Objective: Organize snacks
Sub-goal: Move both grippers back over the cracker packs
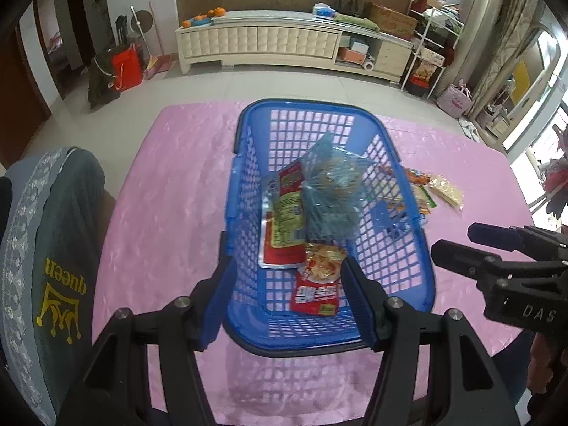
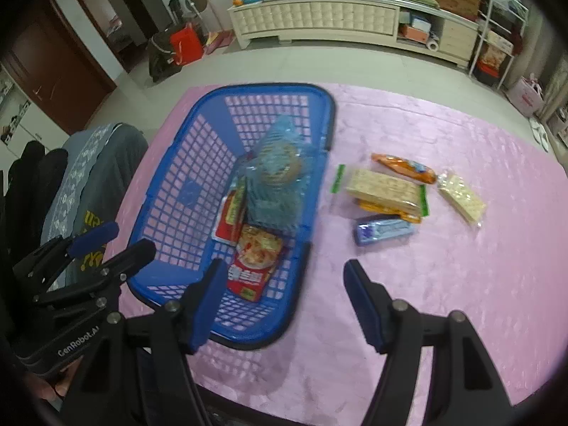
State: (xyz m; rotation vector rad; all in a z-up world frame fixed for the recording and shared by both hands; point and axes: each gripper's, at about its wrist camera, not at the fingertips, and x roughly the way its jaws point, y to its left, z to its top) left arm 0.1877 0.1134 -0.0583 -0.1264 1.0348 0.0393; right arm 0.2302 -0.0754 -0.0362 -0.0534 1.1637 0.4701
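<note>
A blue plastic basket (image 1: 245,163) (image 2: 170,191) stands on the pink table. Inside lie a clear blue cookie bag (image 1: 332,191) (image 2: 277,181), a red flat packet (image 1: 285,223) (image 2: 230,216) and a red snack pouch (image 1: 319,284) (image 2: 254,262). Right of the basket lie a cracker pack (image 2: 381,188), an orange packet (image 2: 404,167), a blue packet (image 2: 383,229) and a small cracker pack (image 2: 461,197). My left gripper (image 1: 287,300) (image 2: 117,239) is open and empty over the basket's near end. My right gripper (image 2: 284,301) (image 1: 451,245) is open and empty beside the basket's near right corner.
The pink tablecloth (image 2: 461,284) covers the table. A chair with a grey shirt (image 1: 53,248) stands at the table's left edge. A white cabinet (image 1: 269,42) and a shelf rack stand across the floor.
</note>
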